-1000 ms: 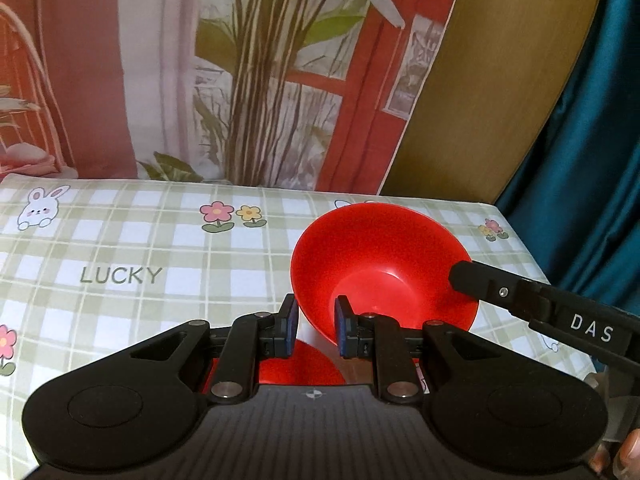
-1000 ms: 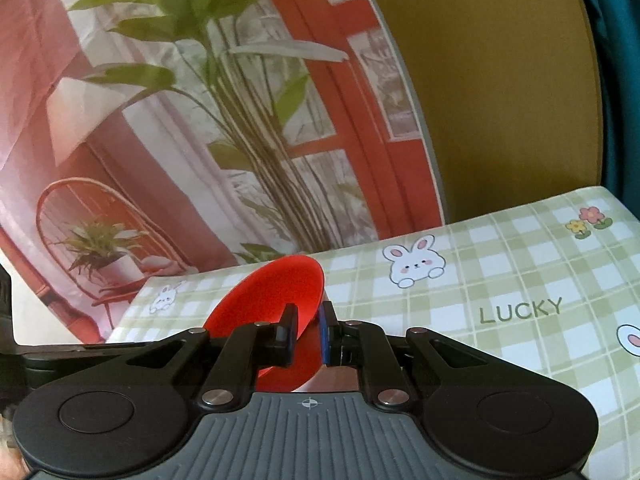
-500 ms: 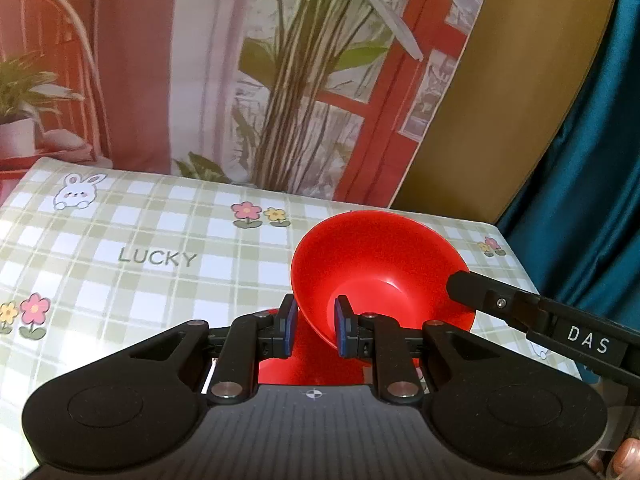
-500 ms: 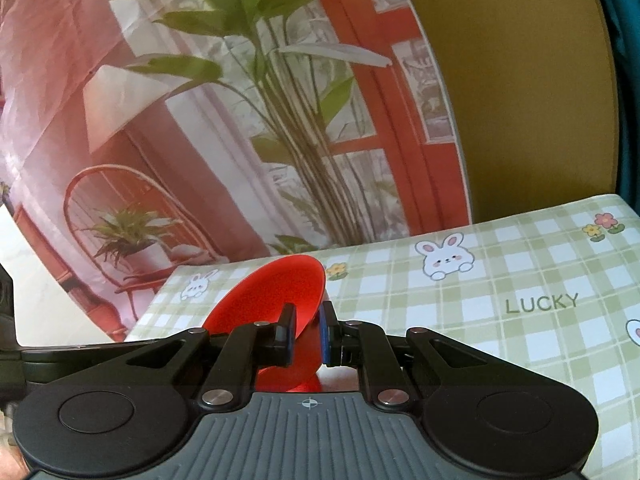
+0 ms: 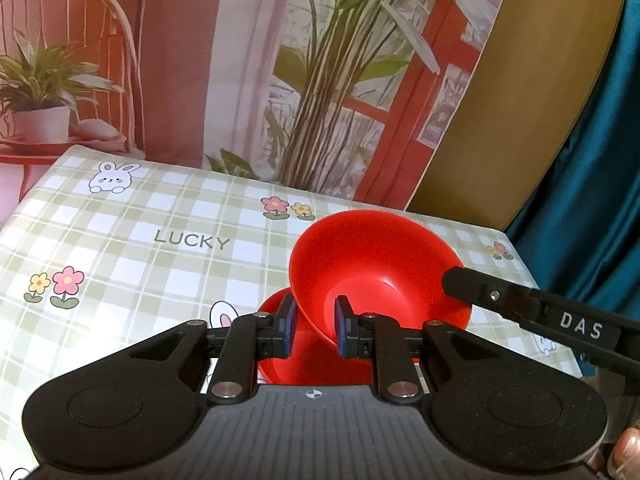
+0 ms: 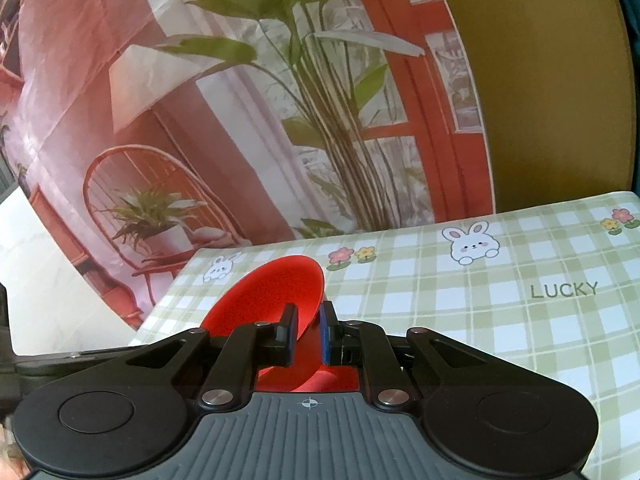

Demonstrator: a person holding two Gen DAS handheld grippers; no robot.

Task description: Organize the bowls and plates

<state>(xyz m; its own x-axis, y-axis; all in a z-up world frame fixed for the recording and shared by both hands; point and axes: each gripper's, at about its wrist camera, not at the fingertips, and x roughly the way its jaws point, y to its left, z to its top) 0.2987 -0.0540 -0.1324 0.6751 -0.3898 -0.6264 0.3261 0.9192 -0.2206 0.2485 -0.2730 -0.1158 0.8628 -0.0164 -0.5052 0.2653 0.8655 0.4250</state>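
The green-checked tablecloth-covered table (image 5: pixel 120 240) lies bare to the left; the printed fabric backdrop (image 5: pixel 240 80) walls off its far edge.

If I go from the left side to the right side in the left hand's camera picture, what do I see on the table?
Bunny drawing → word LUCKY → red bowl pinched at its rim by the left gripper → right gripper with DAS on it, gripping the bowl's far rim.

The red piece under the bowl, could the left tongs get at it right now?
Probably not. The left tongs are shut on the red bowl's rim, and the tilted bowl covers most of the lower red piece. The right tongs grip the bowl too.
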